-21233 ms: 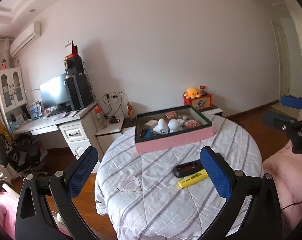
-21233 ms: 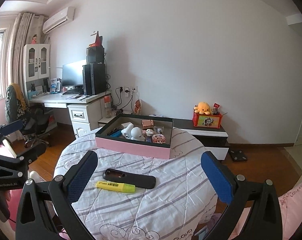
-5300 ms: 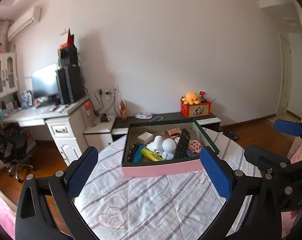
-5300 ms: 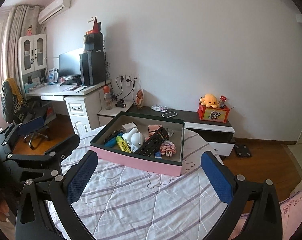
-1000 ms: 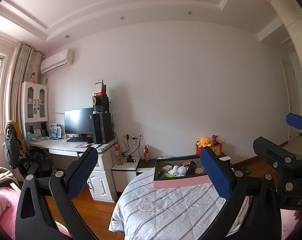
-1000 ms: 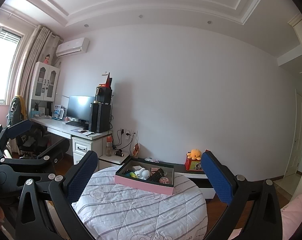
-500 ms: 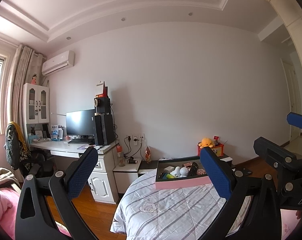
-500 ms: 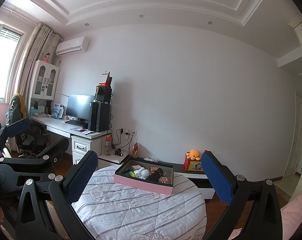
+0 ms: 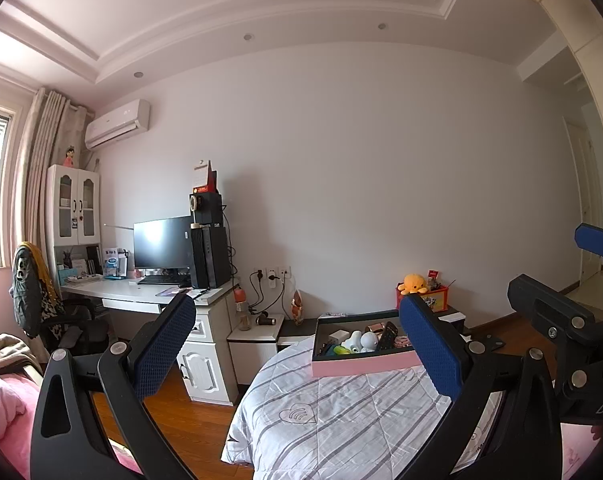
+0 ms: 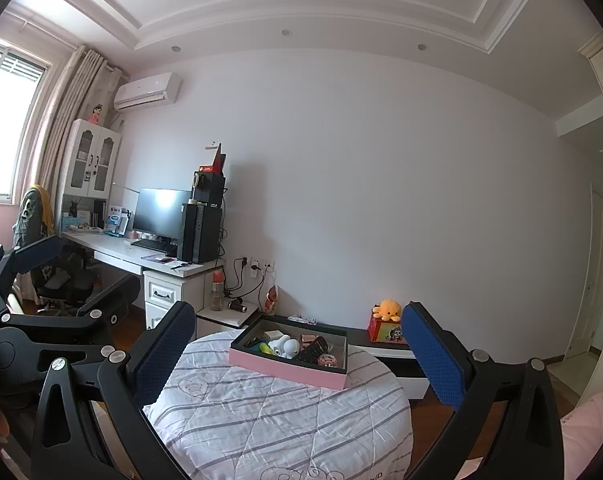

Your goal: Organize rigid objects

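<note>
The left gripper point(image 9: 299, 342) and the right gripper point(image 10: 299, 350) both have their blue fingers spread wide, holding nothing. Beyond them, a pink box point(image 10: 289, 366) sits on the quilted round table point(image 10: 285, 416), with a black remote point(image 10: 312, 348) and yellow highlighter point(image 10: 266, 347) inside.

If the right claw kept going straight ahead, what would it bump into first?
Probably the pink box on the round table, or the white wall behind if it passes above; depth is hard to judge.
</note>
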{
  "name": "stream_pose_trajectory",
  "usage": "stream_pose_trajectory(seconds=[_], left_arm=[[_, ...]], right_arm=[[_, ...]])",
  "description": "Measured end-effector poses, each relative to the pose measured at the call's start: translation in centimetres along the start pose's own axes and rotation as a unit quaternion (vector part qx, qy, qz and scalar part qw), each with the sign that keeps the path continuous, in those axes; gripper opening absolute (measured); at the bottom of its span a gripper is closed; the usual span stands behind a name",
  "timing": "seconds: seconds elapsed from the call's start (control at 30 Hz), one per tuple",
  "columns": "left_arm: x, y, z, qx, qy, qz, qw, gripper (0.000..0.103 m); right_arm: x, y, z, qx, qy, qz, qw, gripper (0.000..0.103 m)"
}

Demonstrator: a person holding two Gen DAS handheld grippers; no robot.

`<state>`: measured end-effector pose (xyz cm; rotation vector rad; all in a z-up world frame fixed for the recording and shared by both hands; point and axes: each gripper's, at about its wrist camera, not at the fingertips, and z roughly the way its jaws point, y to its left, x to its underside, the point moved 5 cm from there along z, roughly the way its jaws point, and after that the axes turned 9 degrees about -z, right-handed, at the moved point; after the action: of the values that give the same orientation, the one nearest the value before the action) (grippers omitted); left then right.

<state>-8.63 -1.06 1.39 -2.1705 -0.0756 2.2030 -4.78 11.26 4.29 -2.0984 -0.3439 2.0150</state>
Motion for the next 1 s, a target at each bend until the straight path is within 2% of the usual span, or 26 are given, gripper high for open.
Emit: stream_pose_trajectory(seconds=[1.0], left_arm=[[0.02, 0.02, 0.27, -0.008, 0.003, 0.007, 0.9999, 0.103]], right_arm=[[-0.32, 0.04, 0.17, 0.003, 0.005, -0.008, 1.0, 0.103]])
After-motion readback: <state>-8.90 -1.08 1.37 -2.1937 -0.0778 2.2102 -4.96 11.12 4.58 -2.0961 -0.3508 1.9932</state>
